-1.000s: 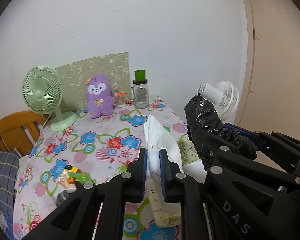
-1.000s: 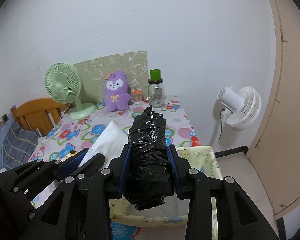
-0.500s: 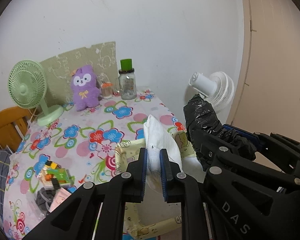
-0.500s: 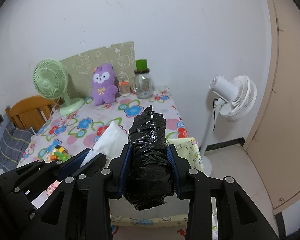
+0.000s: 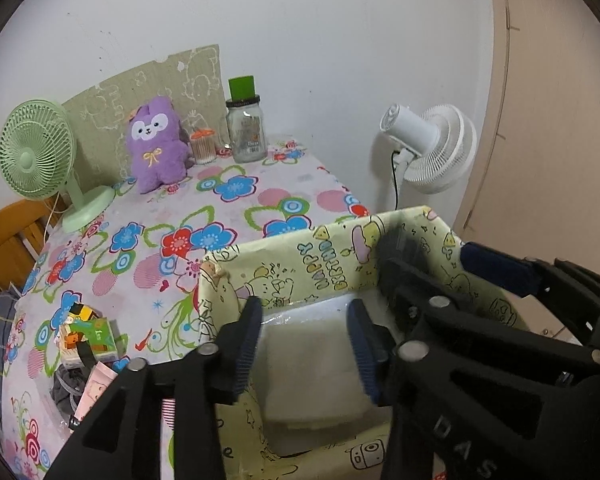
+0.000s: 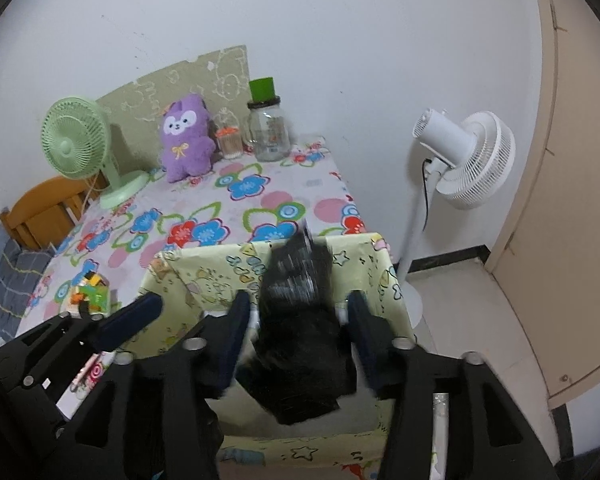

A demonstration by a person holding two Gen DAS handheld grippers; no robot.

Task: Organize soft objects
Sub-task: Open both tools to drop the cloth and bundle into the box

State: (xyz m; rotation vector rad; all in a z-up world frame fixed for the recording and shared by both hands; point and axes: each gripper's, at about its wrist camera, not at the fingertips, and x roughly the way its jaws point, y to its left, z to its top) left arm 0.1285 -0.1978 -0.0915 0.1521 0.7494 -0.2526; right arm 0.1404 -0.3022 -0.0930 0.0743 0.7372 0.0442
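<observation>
Box point(image 5: 332, 258) wall reads "HAPPY BIRTHDAY"; right gripper body shows "DAS". Left gripper point(image 5: 306, 350) jaws have just been opening, now apart over the box, white bundle point(image 5: 308, 364) lying below between them, pads not pressing. Right gripper point(image 6: 296, 342) jaws have just been opening too; black bundle point(image 6: 300, 320), blurred, sits between the spread pads above the box, no contact seen. Box stands at the floral table point(image 5: 236, 200) edge. On the table: purple plush point(image 5: 156, 142), green fan point(image 5: 36, 160), jar point(image 5: 246, 128). White fan point(image 5: 432, 148) stands beside it.
</observation>
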